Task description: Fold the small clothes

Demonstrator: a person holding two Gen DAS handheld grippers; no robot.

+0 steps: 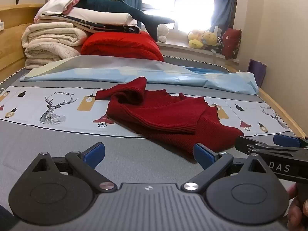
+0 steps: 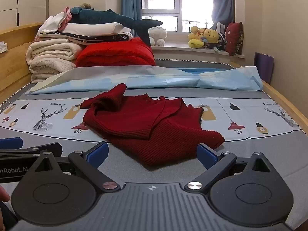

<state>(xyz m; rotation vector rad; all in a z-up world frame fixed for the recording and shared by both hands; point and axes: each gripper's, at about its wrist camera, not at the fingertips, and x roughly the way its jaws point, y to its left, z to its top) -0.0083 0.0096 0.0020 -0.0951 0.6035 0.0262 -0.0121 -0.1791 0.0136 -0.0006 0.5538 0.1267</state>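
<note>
A dark red knit sweater (image 1: 163, 119) lies crumpled on the bed, one sleeve folded across its body and the collar end bunched up at the far left. My left gripper (image 1: 150, 154) is open over bare grey sheet, and the sweater's near hem sits just ahead of its right finger. In the right wrist view the sweater (image 2: 150, 123) is closer. Its near corner reaches in between the wide-open fingers of my right gripper (image 2: 152, 154), and the blue pads do not press on it. Each gripper shows in the other's view: the right gripper (image 1: 261, 141) and the left gripper (image 2: 30, 145).
The bed sheet (image 1: 57, 144) is grey with a white deer-print band. A light blue sheet (image 1: 134, 73) lies crumpled beyond the sweater. Folded blankets (image 1: 52, 40), a red quilt (image 1: 121, 44) and a plush shark (image 1: 123, 7) are stacked at the headboard. The wooden bed rail (image 1: 284, 111) runs along the right.
</note>
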